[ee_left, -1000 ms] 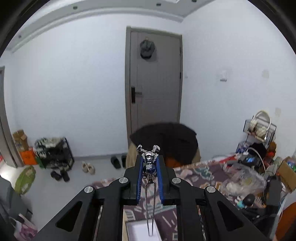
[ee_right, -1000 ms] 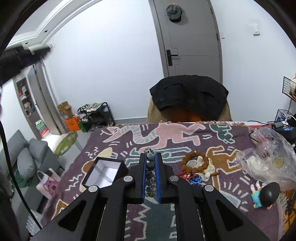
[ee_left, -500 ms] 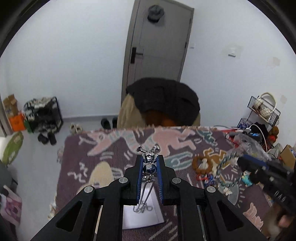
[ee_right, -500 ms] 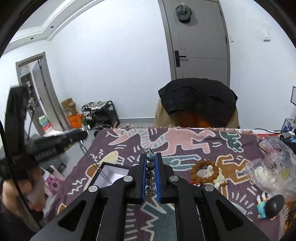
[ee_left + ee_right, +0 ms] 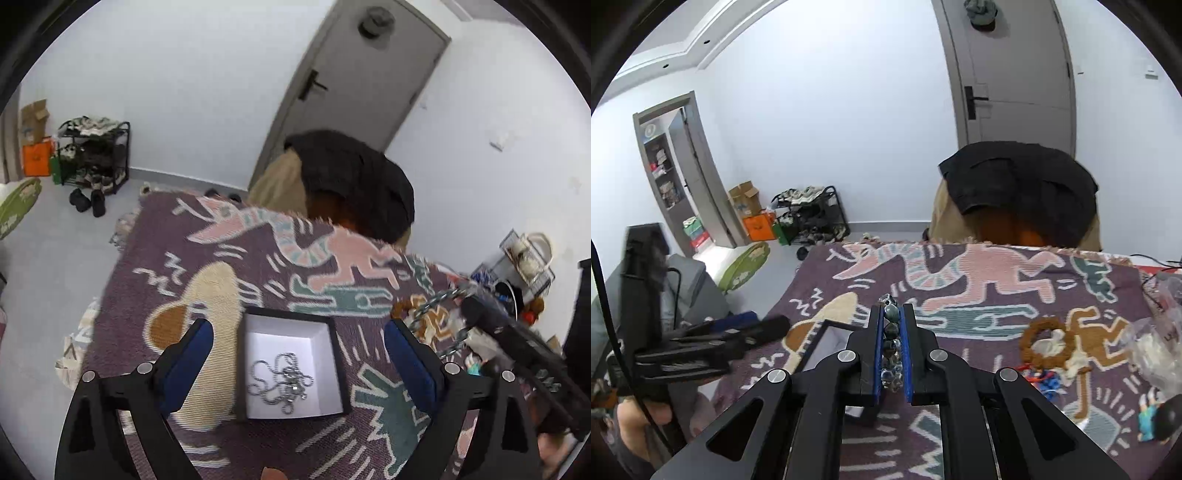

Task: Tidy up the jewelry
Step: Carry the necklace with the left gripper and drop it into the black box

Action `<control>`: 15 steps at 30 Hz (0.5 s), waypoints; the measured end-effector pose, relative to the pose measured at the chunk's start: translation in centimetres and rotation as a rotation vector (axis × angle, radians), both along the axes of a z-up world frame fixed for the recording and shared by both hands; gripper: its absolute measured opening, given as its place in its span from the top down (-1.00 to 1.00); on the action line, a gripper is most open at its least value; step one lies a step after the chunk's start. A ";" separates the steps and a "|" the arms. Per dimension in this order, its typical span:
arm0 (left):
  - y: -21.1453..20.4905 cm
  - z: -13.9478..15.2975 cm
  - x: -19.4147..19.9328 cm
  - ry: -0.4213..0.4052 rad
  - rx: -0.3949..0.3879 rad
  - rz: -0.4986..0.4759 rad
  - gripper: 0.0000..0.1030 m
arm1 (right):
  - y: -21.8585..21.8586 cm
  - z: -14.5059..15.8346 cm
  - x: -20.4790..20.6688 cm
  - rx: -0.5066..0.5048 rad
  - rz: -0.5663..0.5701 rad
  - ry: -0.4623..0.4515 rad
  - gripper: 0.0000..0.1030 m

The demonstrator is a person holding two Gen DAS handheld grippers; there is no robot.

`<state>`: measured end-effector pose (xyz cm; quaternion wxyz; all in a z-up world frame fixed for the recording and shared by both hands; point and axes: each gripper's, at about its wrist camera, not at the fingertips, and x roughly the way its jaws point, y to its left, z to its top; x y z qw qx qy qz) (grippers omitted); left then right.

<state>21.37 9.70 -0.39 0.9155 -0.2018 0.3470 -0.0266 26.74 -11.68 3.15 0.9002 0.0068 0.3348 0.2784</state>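
A black box (image 5: 288,316) with a white inside sits on the patterned cloth. A silver chain necklace (image 5: 282,380) lies coiled in it. My left gripper (image 5: 297,360) hovers over the box, its jaws opening wide, with nothing between them. In the right wrist view my right gripper (image 5: 892,313) is shut on a dark bead bracelet (image 5: 891,334), just right of the box (image 5: 827,341), whose near side the gripper hides. The left gripper (image 5: 738,332) reaches in from the left there. In the left wrist view the right gripper (image 5: 517,347) shows at the right with the bracelet (image 5: 432,306) hanging.
A brown bead bracelet (image 5: 1049,338), a clear plastic bag (image 5: 1160,343) and a small toy figure (image 5: 1156,417) lie on the cloth's right side. A chair with a black jacket (image 5: 1015,184) stands behind the table. The table's left edge drops to the floor.
My left gripper has sunk over the box, rolled and opened; the silver necklace it held now lies inside. My right gripper has moved left toward the box, still holding the bracelet.
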 end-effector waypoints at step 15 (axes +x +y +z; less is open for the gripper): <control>5.2 0.2 -4.7 -0.086 0.044 0.061 -0.82 | 6.2 -4.9 2.2 0.004 0.054 0.157 -0.26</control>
